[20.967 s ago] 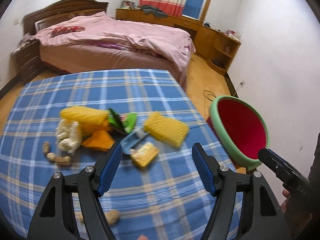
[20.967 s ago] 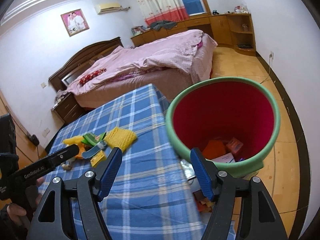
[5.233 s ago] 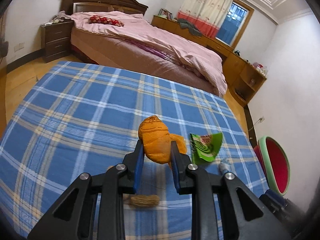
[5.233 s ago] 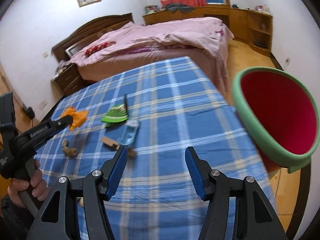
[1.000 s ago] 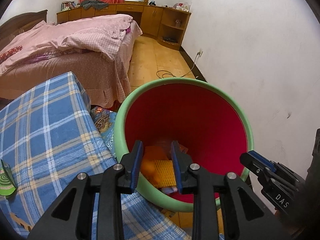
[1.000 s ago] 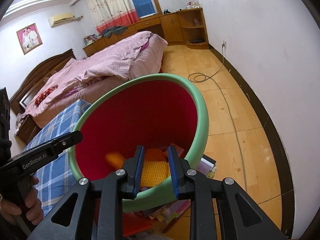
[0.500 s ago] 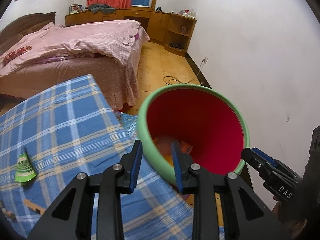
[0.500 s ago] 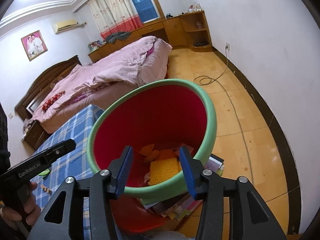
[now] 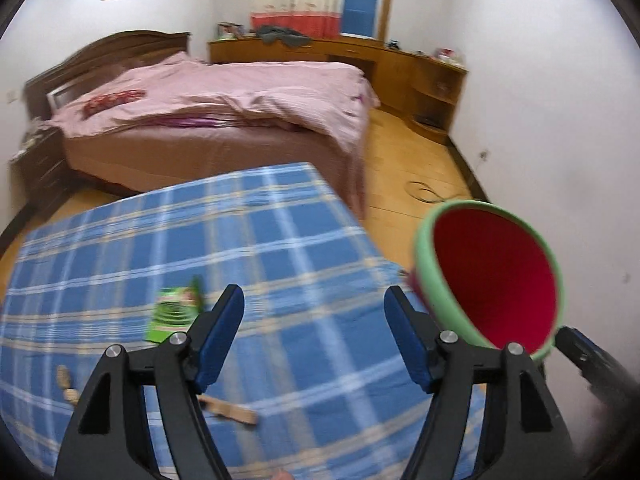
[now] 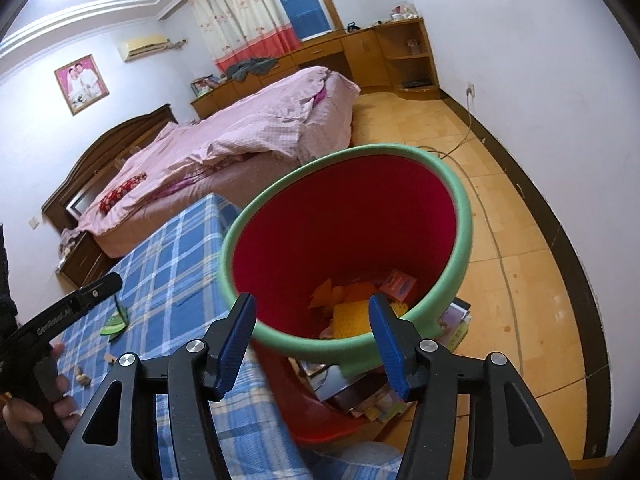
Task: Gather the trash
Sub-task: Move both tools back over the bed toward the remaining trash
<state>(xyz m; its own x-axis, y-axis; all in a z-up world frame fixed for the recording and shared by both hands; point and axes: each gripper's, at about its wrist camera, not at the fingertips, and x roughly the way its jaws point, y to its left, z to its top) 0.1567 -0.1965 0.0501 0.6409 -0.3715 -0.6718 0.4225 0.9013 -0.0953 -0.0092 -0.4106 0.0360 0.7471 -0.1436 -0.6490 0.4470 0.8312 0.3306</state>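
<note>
A red bin with a green rim (image 10: pixel 460 216) stands off the table's right edge, holding yellow and orange scraps (image 10: pixel 352 312). My right gripper (image 10: pixel 312 324) hovers over its near rim, jaws opening, nothing between them. My left gripper (image 9: pixel 314 320) is over the blue plaid table (image 9: pixel 280 240), jaws opening wide and empty; the bin (image 9: pixel 424 264) lies to its right. On the cloth I see a green wrapper (image 9: pixel 174 312), a wooden stick (image 9: pixel 232 410) and peanuts (image 9: pixel 66 384). The right wrist view also shows the wrapper (image 10: pixel 114 324) and the left gripper's finger (image 10: pixel 80 300).
A bed with a pink cover (image 9: pixel 224 96) stands behind the table, wooden cabinets (image 9: pixel 420 72) along the far wall. Papers and books (image 10: pixel 452 324) lie on the floor under the bin. A cable (image 9: pixel 424 192) trails on the wood floor. A hand (image 10: pixel 24 412) grips the left tool.
My left gripper swung left from the bin back over the table and its jaws spread wide. My right gripper's jaws opened over the bin, and the yellow piece now lies inside.
</note>
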